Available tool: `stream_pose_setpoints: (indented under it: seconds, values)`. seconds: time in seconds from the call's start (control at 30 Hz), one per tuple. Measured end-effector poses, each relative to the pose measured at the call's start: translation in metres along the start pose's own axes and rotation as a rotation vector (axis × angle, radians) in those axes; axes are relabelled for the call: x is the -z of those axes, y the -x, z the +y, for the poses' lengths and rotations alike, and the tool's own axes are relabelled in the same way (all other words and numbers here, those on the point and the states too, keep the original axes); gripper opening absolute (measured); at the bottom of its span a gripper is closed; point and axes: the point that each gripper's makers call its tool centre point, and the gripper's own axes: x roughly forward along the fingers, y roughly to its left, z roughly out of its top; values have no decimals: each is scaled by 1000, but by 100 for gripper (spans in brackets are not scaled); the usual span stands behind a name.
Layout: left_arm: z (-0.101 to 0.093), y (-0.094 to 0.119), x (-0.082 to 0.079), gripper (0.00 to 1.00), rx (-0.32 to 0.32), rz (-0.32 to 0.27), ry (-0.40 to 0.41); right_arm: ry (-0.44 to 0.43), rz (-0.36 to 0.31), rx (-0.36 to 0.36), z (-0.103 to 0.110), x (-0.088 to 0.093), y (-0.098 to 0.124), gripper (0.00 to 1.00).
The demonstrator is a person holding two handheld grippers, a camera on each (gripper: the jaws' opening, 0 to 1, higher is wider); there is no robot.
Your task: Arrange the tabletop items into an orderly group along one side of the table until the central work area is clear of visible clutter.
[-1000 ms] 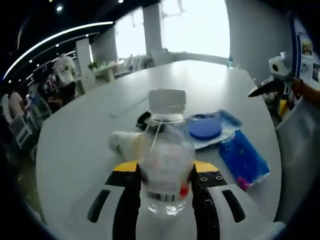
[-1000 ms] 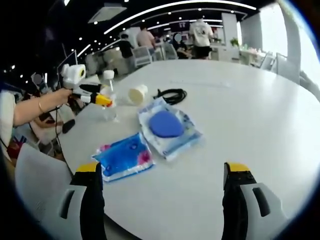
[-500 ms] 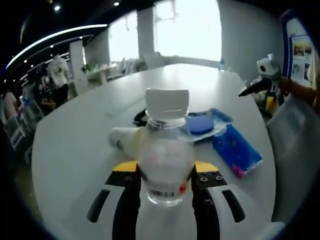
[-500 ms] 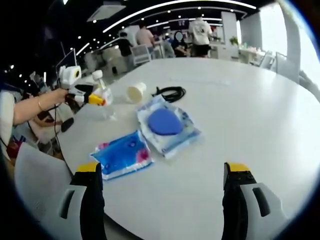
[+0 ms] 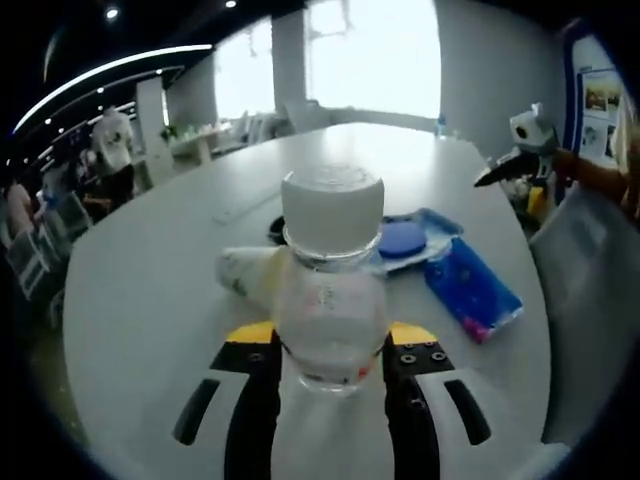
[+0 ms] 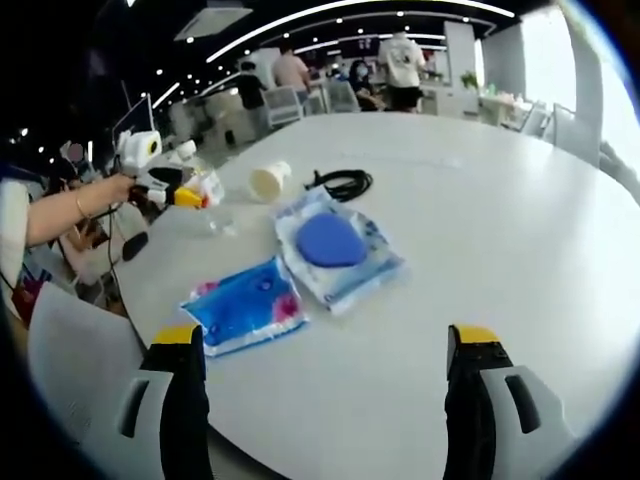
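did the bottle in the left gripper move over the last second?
Yes. In the right gripper view the bottle, clamped in the left gripper, has tipped over from upright and sits further from the paper cup than before.

Bottle (image 5: 330,300) lifted off table, tipped toward camera

text: none legible | bottle (image 5: 330,300) label: blurred | wall poster (image 5: 603,95): unreadable
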Motion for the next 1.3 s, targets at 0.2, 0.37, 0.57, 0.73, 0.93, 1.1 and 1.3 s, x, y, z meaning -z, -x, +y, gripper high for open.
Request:
stream_pose_setpoints:
  seconds: [0.2,0.37,0.57,0.73,0.93,1.1,1.3]
  values:
    - [10,1,2,47,-75,3,57,2,1,-1,0,0,0,99]
    - [15,4,-8,71,-128,-58,147,-3,-6,4,-1,-1,2,99]
    - [17,5,-10,85,-225,-90,236,0,-7,2,0,-1,2,99]
    - [29,14,-17,95,-393,-179,301,-4,-13,10,-2,-2,3,99]
    - [25,20,-24,99,-510,-231,371,-19,-31,15,-2,-5,4,99]
    - [27,25,-31,99,-569,-272,411,-19,-23,25,-4,-3,5,99]
    - [28,25,-18,99,-648,-222,458,-27,-31,25,-5,-4,6,99]
